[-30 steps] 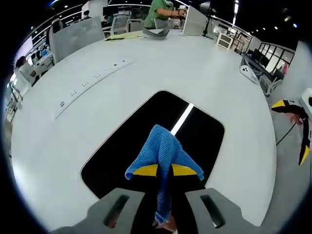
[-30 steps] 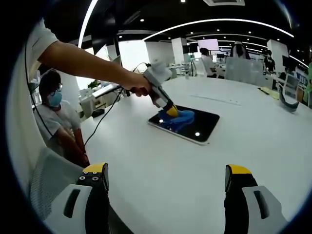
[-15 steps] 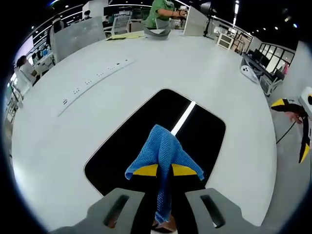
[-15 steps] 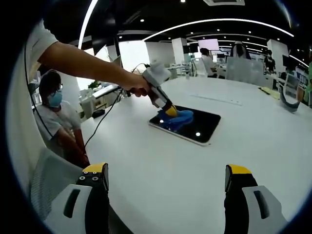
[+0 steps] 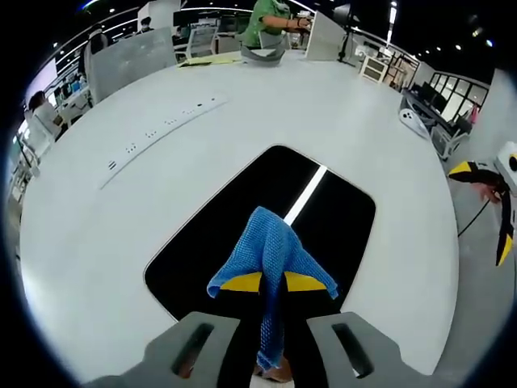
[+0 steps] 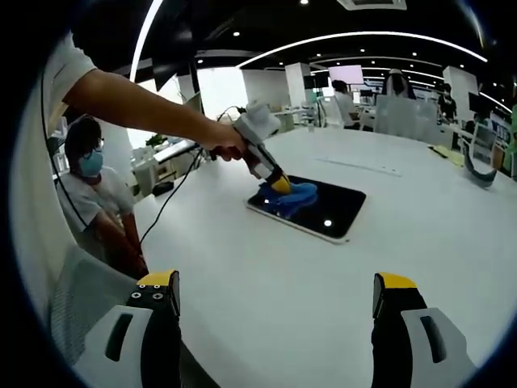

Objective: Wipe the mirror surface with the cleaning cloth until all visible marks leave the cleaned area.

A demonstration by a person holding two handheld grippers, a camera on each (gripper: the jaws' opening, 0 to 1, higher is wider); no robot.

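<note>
- Cloth [image 5: 271, 259] is pinched in my left gripper [image 5: 272, 283], draped straight ahead onto the mirror's [image 5: 234, 226] near end.
- Mirror's long axis runs away from those jaws across the table [image 5: 121, 218].
- My right gripper [image 6: 275, 311] hangs apart, empty, well off.

A round white table [image 5: 380, 129] carries the flat dark mirror [image 5: 242, 218] and an inset socket strip [image 5: 161, 127].
</note>
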